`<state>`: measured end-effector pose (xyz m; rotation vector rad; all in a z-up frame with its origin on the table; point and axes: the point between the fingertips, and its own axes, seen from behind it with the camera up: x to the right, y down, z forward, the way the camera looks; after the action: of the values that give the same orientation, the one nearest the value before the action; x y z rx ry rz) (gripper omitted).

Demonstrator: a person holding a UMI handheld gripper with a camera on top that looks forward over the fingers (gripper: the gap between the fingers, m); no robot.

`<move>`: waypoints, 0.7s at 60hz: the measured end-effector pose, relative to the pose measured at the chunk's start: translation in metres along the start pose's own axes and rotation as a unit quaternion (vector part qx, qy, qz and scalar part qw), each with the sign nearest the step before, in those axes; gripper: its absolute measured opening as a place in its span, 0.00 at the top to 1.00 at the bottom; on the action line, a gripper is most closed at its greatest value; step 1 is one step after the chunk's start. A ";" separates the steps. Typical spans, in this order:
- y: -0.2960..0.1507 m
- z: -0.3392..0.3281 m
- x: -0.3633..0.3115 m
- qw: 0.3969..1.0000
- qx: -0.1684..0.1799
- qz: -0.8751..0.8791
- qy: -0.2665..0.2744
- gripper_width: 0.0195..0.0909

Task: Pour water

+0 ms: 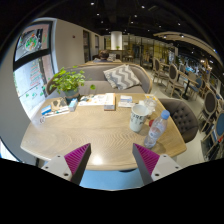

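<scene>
A clear plastic water bottle (157,130) with a blue cap leans at the right side of the wooden table (95,135). Beside it, a little further back, stands a whitish cup (139,116). My gripper (111,163) hangs at the table's near edge, well short of both. Its two fingers, with magenta pads (77,158), stand wide apart with nothing between them.
A potted green plant (69,81) and some books sit at the table's far left. A small white box (110,101) and papers (126,100) lie at the far side. A sofa with a patterned cushion (121,76) stands behind, chairs to the right.
</scene>
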<state>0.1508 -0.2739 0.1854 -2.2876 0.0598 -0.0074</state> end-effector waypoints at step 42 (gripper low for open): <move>-0.007 0.180 0.193 0.997 0.081 0.008 0.003 0.26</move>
<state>0.3481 -0.1420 0.0696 -2.1248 0.0773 -0.0119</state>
